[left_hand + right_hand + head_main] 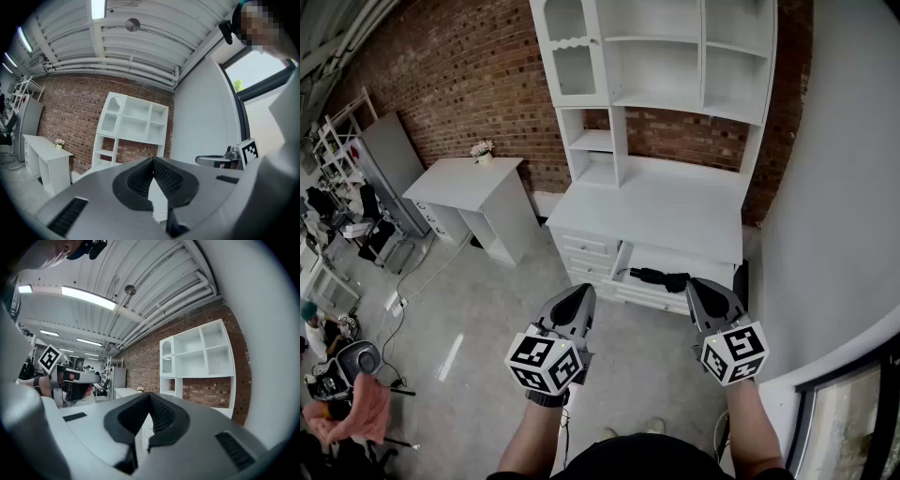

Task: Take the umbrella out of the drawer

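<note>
A black folded umbrella [654,276] lies in the open top drawer [698,264] of a white hutch cabinet [661,202], its handle end poking over the drawer's left side. In the head view both grippers are held level in front of the cabinet, a short way back from the drawer. The left gripper [580,292] is shut with nothing in it, left of the umbrella. My right gripper [699,285] is also shut and empty, just right of the umbrella's end. In the left gripper view the jaws [153,161] meet at the tips. The right gripper view shows the same [150,395].
A white desk [469,183] with a small flower pot [482,150] stands left of the cabinet against the brick wall [469,84]. A plain white wall [844,187] runs along the right. Chairs, a pink cloth [358,412] and cables lie on the floor at lower left.
</note>
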The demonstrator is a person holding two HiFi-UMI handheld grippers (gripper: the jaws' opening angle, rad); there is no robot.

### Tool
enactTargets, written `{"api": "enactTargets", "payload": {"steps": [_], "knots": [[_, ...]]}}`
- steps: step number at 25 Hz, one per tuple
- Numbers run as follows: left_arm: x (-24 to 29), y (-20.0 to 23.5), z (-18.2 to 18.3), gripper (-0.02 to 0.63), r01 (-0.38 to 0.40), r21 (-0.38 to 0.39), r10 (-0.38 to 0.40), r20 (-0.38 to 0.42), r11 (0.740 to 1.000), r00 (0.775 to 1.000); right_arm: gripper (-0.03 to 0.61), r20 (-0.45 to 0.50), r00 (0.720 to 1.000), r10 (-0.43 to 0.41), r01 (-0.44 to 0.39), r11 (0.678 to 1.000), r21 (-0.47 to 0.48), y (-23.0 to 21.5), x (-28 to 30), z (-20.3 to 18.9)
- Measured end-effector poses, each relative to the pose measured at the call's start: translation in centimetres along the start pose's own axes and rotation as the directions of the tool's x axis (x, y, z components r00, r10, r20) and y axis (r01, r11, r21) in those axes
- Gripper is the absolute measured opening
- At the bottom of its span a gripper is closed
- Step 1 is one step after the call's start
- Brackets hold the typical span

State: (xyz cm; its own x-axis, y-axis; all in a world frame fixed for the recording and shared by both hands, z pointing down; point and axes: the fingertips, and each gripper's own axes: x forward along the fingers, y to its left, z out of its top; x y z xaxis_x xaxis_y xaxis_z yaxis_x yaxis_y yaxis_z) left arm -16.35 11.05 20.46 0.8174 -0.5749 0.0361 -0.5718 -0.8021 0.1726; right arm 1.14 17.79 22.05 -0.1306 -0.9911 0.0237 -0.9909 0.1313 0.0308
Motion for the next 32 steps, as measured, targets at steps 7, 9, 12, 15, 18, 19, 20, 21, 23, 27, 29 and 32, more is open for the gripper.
{"api": "enactTargets", "payload": {"steps": [7,9,12,15,18,19,20,21,23,27,29,32], "knots": [[0.5,-0.8,-0.1,0.006,-0.007,-0.006,0.007,0.003,1.000,1.000,0.003,-0.006,1.000,0.013,-0.013,1.000,-0.012,-0.6,-0.4,-0.1],[0.6,-1.0,-0.2,0.006,-0.009,-0.006,0.009,0.002,1.000,1.000,0.003,-0.007,1.000,0.016,-0.016,1.000,-0.016,-0.7,-0.5,-0.2],[0.6,-1.4,-0.4,0.006,-0.010,-0.008,0.010,0.004,1.000,1.000,0.003,-0.006,1.000,0.023,-0.023,1.000,-0.006,-0.9,-0.9,-0.1],[0.8,-1.7,-0.2,0.006,-0.010,-0.005,0.010,0.014,1.000,1.000,0.003,0.011,0.999,0.030,-0.030,1.000,0.000,-1.1,-1.1,0.5],[0.8,-2.0,-0.1,0.006,-0.015,-0.002,0.015,0.018,1.000,1.000,0.003,0.016,1.000,0.027,-0.027,1.000,-0.008,-1.3,-1.5,0.6],[0.8,-2.1,-0.2,0.006,-0.018,-0.002,0.018,0.018,1.000,1.000,0.003,0.014,1.000,0.027,-0.027,1.000,-0.008,-1.4,-1.7,0.5],[0.9,-2.3,-0.3,0.006,-0.020,-0.003,0.020,0.019,1.000,1.000,0.003,0.012,1.000,0.028,-0.028,1.000,-0.006,-1.6,-1.8,0.3],[1.0,-2.5,-0.4,0.006,-0.022,-0.003,0.022,0.019,1.000,1.000,0.003,0.013,0.999,0.029,-0.029,1.000,-0.003,-1.9,-2.0,0.3],[1.2,-2.9,-0.6,0.006,-0.025,0.000,0.025,0.016,1.000,1.000,0.003,0.020,0.999,0.035,-0.035,0.999,0.005,-2.4,-2.4,0.2],[1.4,-3.9,-0.7,0.006,-0.037,0.007,0.037,0.010,0.999,0.999,0.003,0.029,0.998,0.052,-0.053,0.998,0.018,-3.1,-3.2,0.1],[1.6,-4.4,-0.7,0.006,-0.044,0.014,0.044,0.014,0.999,0.999,0.003,0.028,0.998,0.057,-0.057,0.998,0.020,-3.5,-3.6,-0.2],[1.9,-5.1,-1.6,0.006,-0.053,0.019,0.053,0.008,0.998,0.999,0.003,0.023,0.998,0.063,-0.063,0.998,0.029,-4.3,-4.2,-1.2]]}}
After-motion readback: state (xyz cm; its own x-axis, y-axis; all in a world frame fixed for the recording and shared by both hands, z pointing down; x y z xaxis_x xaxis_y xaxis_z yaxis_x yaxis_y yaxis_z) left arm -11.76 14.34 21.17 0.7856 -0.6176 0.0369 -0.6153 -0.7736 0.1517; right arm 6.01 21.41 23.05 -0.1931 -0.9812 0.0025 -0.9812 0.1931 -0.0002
